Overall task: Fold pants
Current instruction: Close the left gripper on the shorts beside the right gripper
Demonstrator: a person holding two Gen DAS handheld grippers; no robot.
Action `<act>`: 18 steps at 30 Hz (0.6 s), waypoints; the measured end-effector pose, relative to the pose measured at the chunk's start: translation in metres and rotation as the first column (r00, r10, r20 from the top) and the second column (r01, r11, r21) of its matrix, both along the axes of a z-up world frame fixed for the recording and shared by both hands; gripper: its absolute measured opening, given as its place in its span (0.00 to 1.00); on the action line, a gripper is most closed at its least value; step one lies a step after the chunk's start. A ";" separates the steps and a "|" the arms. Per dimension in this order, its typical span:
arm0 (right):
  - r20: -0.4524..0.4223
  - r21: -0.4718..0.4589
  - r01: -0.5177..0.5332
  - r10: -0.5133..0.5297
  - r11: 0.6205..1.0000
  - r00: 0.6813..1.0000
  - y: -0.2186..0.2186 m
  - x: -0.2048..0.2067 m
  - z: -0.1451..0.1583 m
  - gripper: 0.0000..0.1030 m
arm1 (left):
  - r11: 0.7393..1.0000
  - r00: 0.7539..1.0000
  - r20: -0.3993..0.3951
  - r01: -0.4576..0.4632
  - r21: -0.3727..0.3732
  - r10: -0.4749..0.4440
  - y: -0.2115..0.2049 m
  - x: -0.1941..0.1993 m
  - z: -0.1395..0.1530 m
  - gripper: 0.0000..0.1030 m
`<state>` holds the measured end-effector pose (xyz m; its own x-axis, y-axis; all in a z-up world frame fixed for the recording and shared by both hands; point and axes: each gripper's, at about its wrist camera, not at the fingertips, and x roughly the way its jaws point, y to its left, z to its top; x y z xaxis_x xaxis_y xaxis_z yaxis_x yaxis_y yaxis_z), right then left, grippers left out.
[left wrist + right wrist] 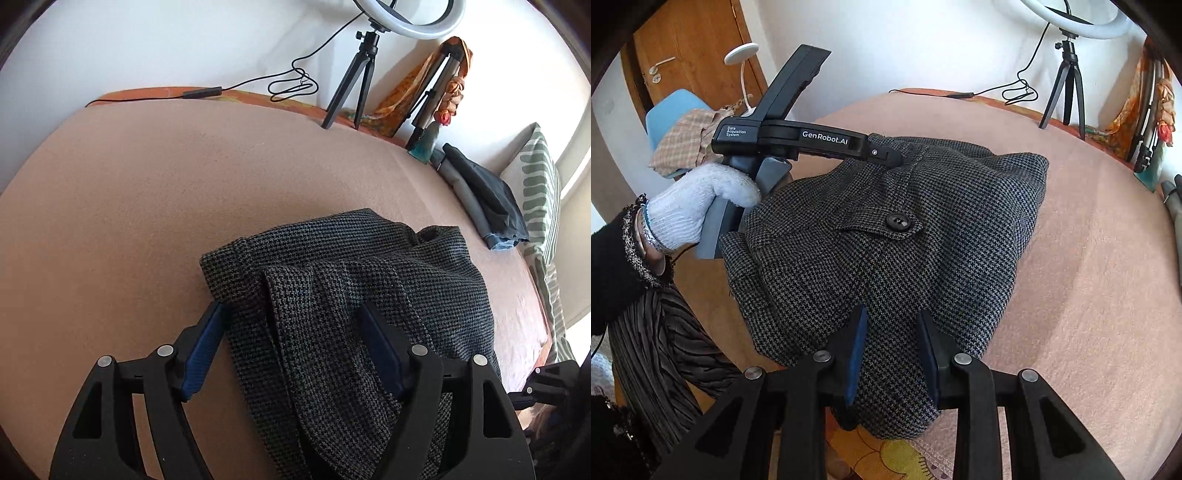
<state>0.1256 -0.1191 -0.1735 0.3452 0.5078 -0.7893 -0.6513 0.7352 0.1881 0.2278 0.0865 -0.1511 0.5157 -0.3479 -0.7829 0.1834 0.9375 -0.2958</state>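
Item: pants [886, 258], dark houndstooth, lying bunched in a thick folded heap on a pink blanket [147, 184] over the bed, near its front edge. A buttoned pocket flap [882, 226] is being shown uppermost in the right wrist view.

Left gripper [291, 332]: jaws are being held wide apart, straddling a fold of the cloth; nothing is being clamped, though the right finger is lying against the fabric. In the right wrist view its tip is being pressed at the far top edge of the heap, held by a white-gloved hand [694, 206].

Right gripper [892, 343]: jaws are being held partly open around a raised ridge at the near edge of the pants; whether cloth is actually being pinched cannot be told.

Risks, as judged:
- Several layers are being bunched together; a closing jaw is likely to catch only the top layer, so the fold would be pulled askew.
- The heap is lying close to the bed edge; a drag toward the person could let the weight slide off.
- The open left jaws are giving no anchor, so the whole pile may be shifted rather than folded.

Also present: ring light [406, 22], tripod [354, 77], dark clothes [487, 195] at the pillow [539, 184].
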 end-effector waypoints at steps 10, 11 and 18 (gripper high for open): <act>-0.293 0.297 0.189 -0.100 0.936 0.951 -0.061 0.018 -0.009 0.74 | 0.943 0.985 -0.137 -0.143 -0.302 0.106 0.067 0.015 -0.006 0.73; -0.327 0.311 0.203 -0.096 0.929 0.940 -0.065 0.017 -0.015 0.74 | 0.930 0.981 -0.164 -0.155 -0.334 0.105 0.071 0.019 -0.011 0.73; -0.412 0.368 0.238 -0.072 0.899 0.908 -0.077 0.014 -0.031 0.75 | 0.903 0.977 -0.205 -0.135 -0.408 0.053 0.068 0.034 -0.022 0.73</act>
<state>0.1398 -0.1962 -0.2045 0.1633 0.7728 -0.6133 -0.3520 0.6264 0.6955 0.2615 0.1545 -0.1730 0.4225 -0.6208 -0.6603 0.0046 0.7300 -0.6834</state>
